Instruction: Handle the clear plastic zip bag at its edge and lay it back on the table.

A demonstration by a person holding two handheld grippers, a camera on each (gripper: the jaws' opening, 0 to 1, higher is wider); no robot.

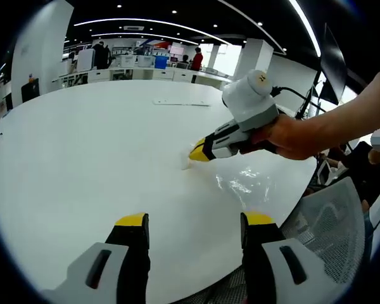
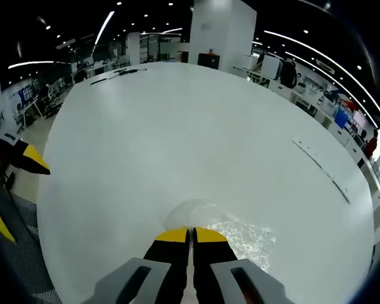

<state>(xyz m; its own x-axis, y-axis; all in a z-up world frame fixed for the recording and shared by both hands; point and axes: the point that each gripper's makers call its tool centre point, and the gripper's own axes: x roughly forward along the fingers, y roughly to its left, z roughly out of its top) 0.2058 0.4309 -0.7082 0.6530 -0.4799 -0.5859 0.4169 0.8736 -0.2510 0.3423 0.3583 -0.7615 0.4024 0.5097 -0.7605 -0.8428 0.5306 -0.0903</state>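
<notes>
No readable text, labels, brands, numbers or signs, distant office signage too blurred

Two black fingers with yellow tips are seen on the left gripper (image 1: 195,221), each set on a grey base with a dark slot. The same black fingers, yellow tips and grey bases are seen on the right gripper (image 2: 191,235). A white rounded top and a black cable are carried on its body. A bare hand (image 1: 290,136) is seen, with no sleeve.
</notes>
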